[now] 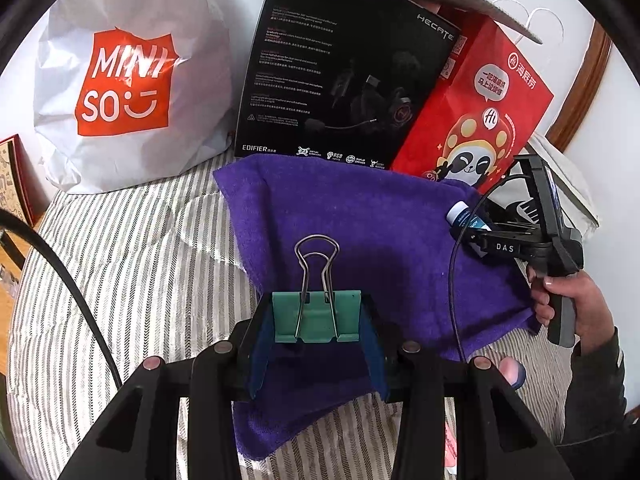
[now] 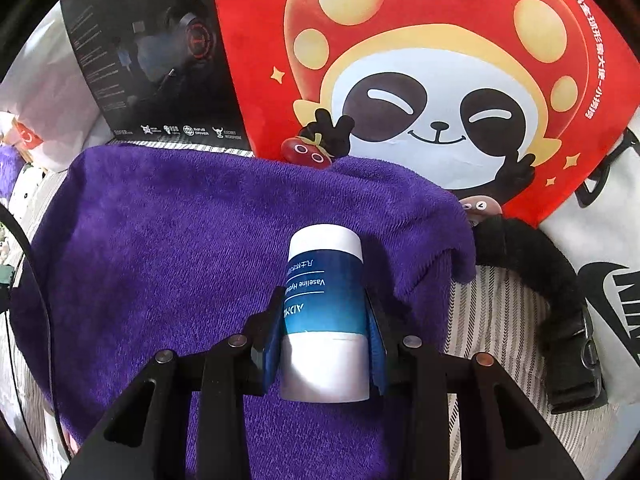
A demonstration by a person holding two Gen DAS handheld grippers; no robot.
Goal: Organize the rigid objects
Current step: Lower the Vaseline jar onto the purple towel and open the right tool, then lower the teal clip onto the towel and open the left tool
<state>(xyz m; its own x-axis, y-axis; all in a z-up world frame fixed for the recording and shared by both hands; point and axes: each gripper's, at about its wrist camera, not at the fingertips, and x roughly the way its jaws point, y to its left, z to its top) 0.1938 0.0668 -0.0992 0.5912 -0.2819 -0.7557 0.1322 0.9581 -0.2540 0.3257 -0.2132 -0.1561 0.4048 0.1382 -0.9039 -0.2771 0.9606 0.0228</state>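
A grey-and-white striped bedsheet [image 1: 132, 264] covers the bed. Along its far edge stand a white Miniso bag [image 1: 128, 76], a black headset box [image 1: 340, 68] and a red panda bag [image 1: 476, 120], leaning against a white wall [image 1: 624, 120]. A curved wooden frame [image 1: 582, 80] shows at right. Daylight falls bright and even.

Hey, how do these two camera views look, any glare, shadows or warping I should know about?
Left wrist view: even daylight, strong fisheye bending at the dark rim, the green binder clip sharp. Right wrist view: a bright glare patch on the white end of the Vaseline tube, the black headset box dim and soft, the purple towel shadowed beneath the fingers.
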